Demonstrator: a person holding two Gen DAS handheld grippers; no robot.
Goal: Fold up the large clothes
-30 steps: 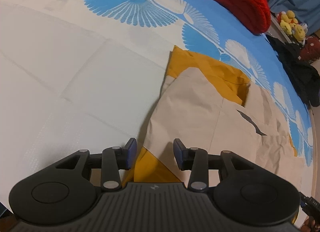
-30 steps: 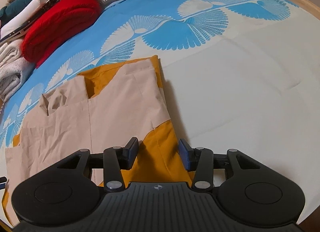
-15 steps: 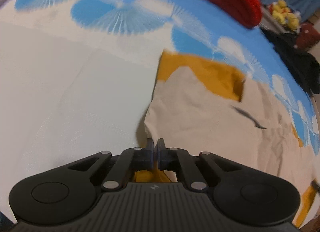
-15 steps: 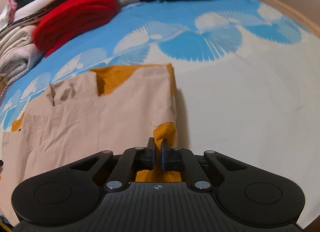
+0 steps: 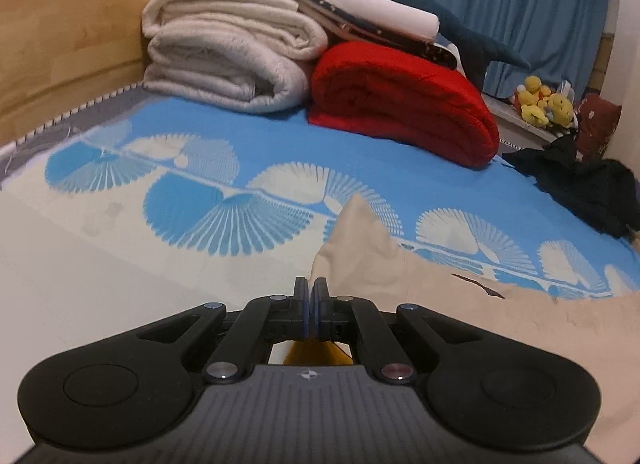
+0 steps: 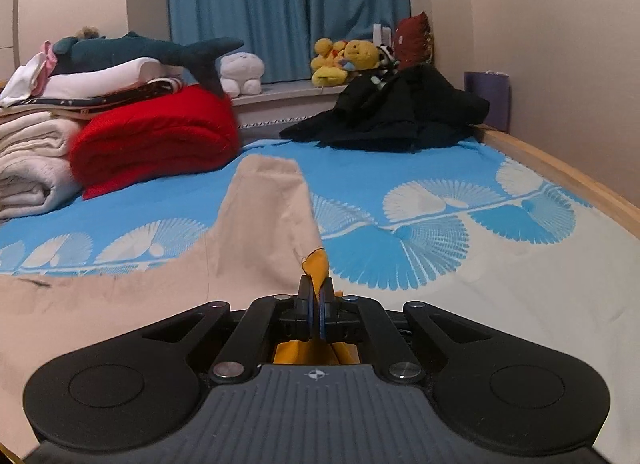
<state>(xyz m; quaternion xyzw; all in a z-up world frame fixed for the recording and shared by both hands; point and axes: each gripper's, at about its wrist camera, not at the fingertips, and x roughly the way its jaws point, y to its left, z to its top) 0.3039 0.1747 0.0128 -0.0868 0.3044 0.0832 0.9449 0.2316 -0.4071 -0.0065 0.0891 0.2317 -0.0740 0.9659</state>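
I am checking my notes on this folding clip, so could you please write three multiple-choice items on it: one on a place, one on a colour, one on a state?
1. Where does the red blanket lie?
A. on the floor
B. on the bed beside the white blankets
C. on the windowsill

2. What colour is the cloth pinched in the right gripper?
A. mustard yellow
B. green
C. black

3. How do the left gripper fingers stand?
A. wide open
B. half open
C. shut on the garment

Answers: 1 B, it touches the white stack on the blue sheet. 2 A, yellow fabric pokes out above the fingers. 3 C, the fingers meet with cloth between them.
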